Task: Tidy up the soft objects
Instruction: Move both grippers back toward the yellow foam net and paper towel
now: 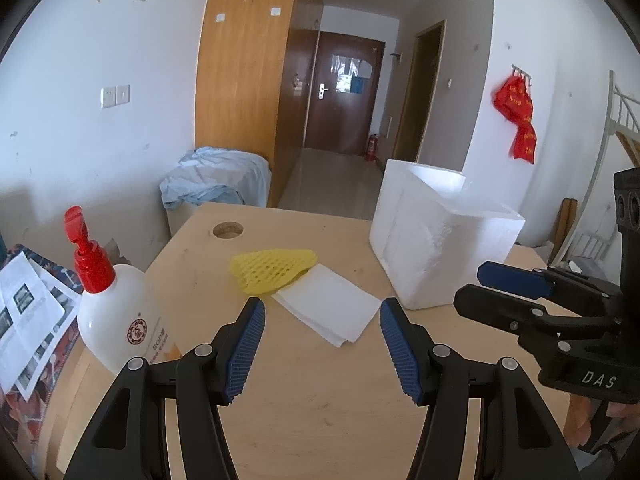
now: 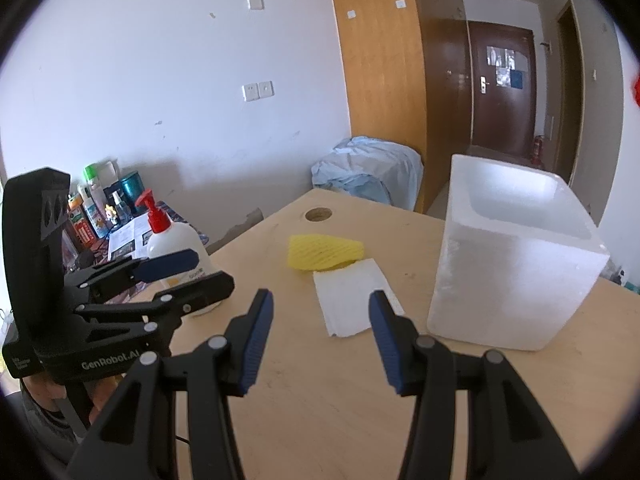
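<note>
A yellow foam net sleeve (image 1: 274, 271) (image 2: 325, 255) lies on the wooden table, its near edge overlapping a folded white sheet (image 1: 332, 308) (image 2: 352, 300). To their right stands an open white foam box (image 1: 440, 236) (image 2: 516, 260). My left gripper (image 1: 322, 308) hovers open just short of the white sheet, nothing between its blue pads. My right gripper (image 2: 321, 300) is also open and empty, aimed at the sheet from nearby. Each gripper shows from the side in the other's view, the right gripper (image 1: 496, 284) and the left gripper (image 2: 196, 270).
A white pump bottle with a red top (image 1: 116, 300) (image 2: 176, 240) stands at the table's left edge. A round cable hole (image 1: 228, 230) (image 2: 319, 214) sits near the far edge. Papers and small bottles (image 2: 100, 204) crowd a lower surface to the left.
</note>
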